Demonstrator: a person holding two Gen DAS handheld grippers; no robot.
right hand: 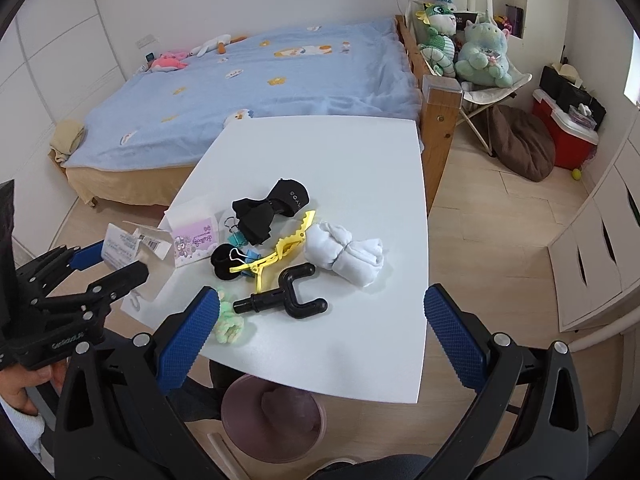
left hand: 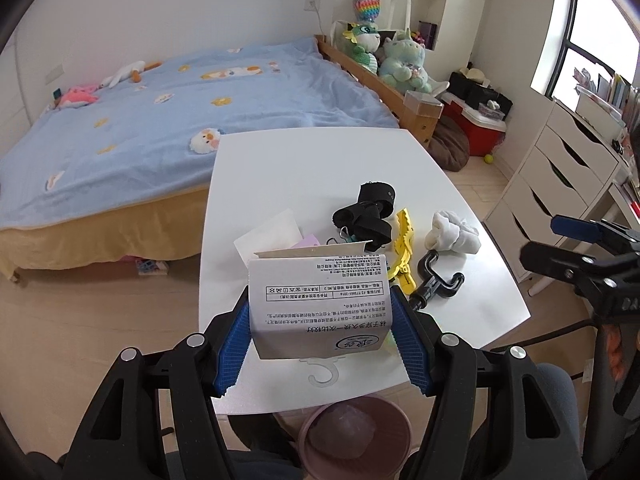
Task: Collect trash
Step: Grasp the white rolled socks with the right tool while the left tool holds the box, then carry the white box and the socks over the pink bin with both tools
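My left gripper (left hand: pixel 320 316) is shut on a white printed sock-packaging card (left hand: pixel 318 304) with a clear plastic hook, held above the near edge of the white table (left hand: pixel 320 160). From the right wrist view the card (right hand: pixel 132 246) sits in the left gripper (right hand: pixel 116 260) at the table's left edge. My right gripper (right hand: pixel 320 320) is open and empty above the table's near edge. A pink bin (left hand: pixel 356 440) stands on the floor below the table edge, also in the right wrist view (right hand: pixel 274 420).
On the table lie black socks (right hand: pixel 272 208), a white sock roll (right hand: pixel 346 256), a yellow hair clip (right hand: pixel 280 252), a black U-shaped attachment (right hand: pixel 292 300), binder clips (right hand: pixel 240 240), a tissue pack (right hand: pixel 196 240) and a green fluffy scrunchie (right hand: pixel 228 320). A bed (left hand: pixel 160 120) lies behind; white drawers (left hand: pixel 560 184) stand right.
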